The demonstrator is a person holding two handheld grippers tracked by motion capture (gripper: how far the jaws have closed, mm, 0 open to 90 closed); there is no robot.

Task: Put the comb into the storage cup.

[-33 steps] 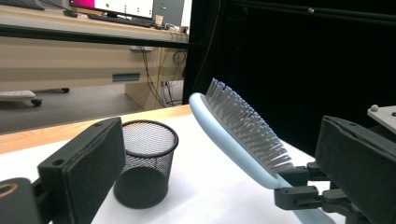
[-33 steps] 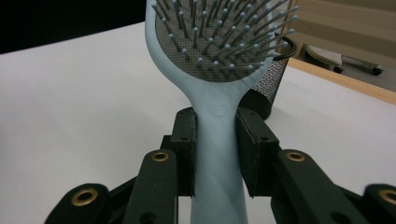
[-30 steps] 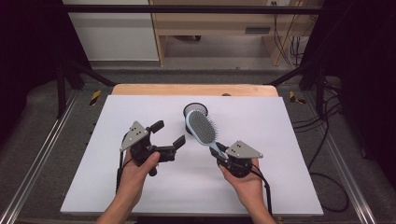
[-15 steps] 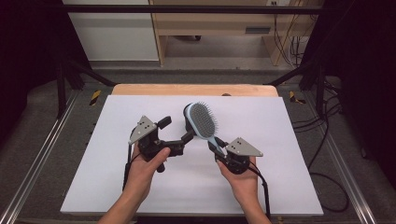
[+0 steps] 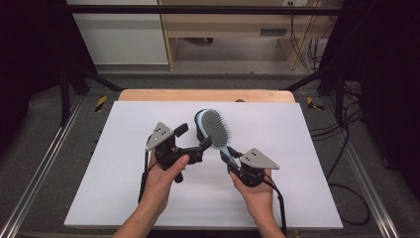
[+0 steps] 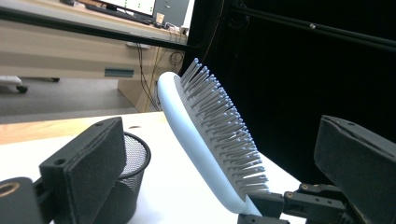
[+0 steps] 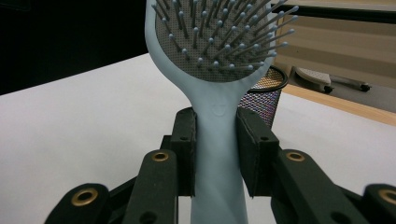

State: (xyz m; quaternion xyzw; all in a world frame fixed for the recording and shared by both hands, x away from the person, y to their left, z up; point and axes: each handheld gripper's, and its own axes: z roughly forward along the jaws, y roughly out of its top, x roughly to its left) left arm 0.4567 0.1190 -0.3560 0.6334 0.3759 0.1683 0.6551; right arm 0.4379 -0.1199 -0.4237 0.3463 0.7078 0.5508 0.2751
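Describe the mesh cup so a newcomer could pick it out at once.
On the white table, look toward the middle of the far half, behind the pale blue hairbrush that the right gripper holds up. The black mesh cup stands upright there, the one round, open-topped wire container.

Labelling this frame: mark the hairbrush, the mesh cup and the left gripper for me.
hairbrush (image 5: 216, 129), high view, on the bristle pad of the head.
mesh cup (image 6: 133, 161), left gripper view, on its mesh wall below the rim.
left gripper (image 5: 193, 140), high view, midway between its open fingertips.
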